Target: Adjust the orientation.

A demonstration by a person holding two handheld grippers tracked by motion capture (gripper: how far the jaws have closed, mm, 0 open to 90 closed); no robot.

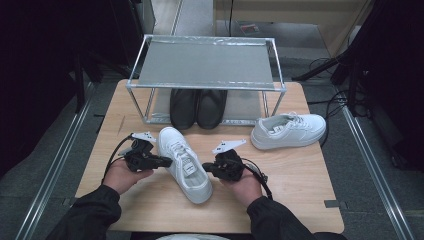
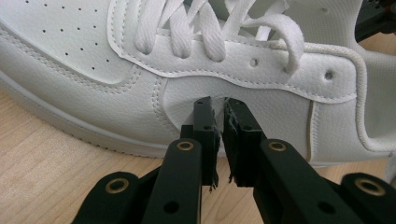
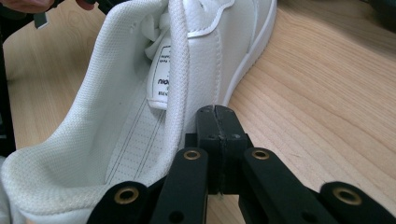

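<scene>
- A white sneaker (image 1: 186, 165) is seen lying on the wooden table (image 1: 295, 175) between the two hands, its toe pointed toward the shelf rack (image 1: 206, 65) and its heel toward the person.
- The left gripper (image 1: 165, 161) is held level against the sneaker's left side; in the left gripper view its jaws are drawn close together with a thin gap between the pads, and the tips (image 2: 215, 105) are pressed to the leather side panel (image 2: 196, 100) below the laces (image 2: 205, 32) — no fold of material can be made out between them.
- The right gripper (image 1: 206, 169) is placed at the sneaker's right side near the collar; in the right gripper view its jaws are fully closed, pad against pad, just beside the padded collar edge (image 3: 180, 70), with nothing clamped.
- A second white sneaker (image 1: 288, 131) is set well apart at the table's right, near the rack's front right leg.
- A pair of black shoes (image 1: 198, 107) is stowed on the rack's lower level — side by side, toes facing the person.
</scene>
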